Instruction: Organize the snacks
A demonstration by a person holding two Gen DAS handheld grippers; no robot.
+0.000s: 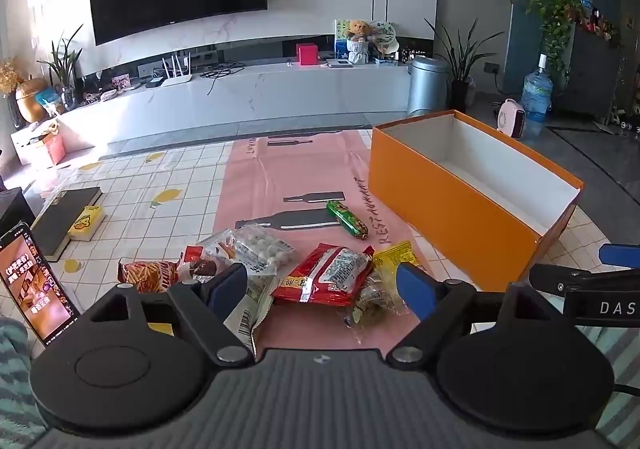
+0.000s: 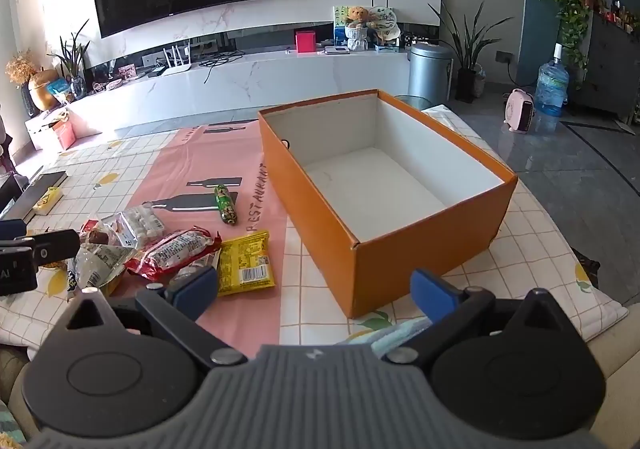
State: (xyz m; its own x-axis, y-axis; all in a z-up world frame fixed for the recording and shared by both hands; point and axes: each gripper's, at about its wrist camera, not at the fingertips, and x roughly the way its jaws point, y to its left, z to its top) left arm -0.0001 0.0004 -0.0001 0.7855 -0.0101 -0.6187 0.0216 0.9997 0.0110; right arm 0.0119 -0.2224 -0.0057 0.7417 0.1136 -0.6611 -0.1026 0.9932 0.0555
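An orange box point(image 1: 452, 205) point(image 2: 304, 193) with a white inside stands open on the table's right half, nothing in it. Left of it a heap of snack packets lies on the pink mat point(image 1: 260, 177): a red packet point(image 1: 328, 275) point(image 2: 176, 251), a yellow packet point(image 1: 394, 255) point(image 2: 246, 263), a green roll point(image 1: 346, 219) point(image 2: 225, 204), a clear pack of white balls point(image 1: 260, 247) point(image 2: 142, 223) and an orange-striped bag point(image 1: 148, 275). My left gripper point(image 1: 322, 285) hovers open over the heap's near side. My right gripper point(image 2: 316, 291) hangs open before the box's near corner.
A phone point(image 1: 34, 281) with a lit screen leans at the near left. A dark book point(image 1: 66, 219) and a small yellow pack point(image 1: 86, 223) lie at the left of the checked tablecloth point(image 1: 168, 185). Beyond the table stand a TV cabinet and a bin.
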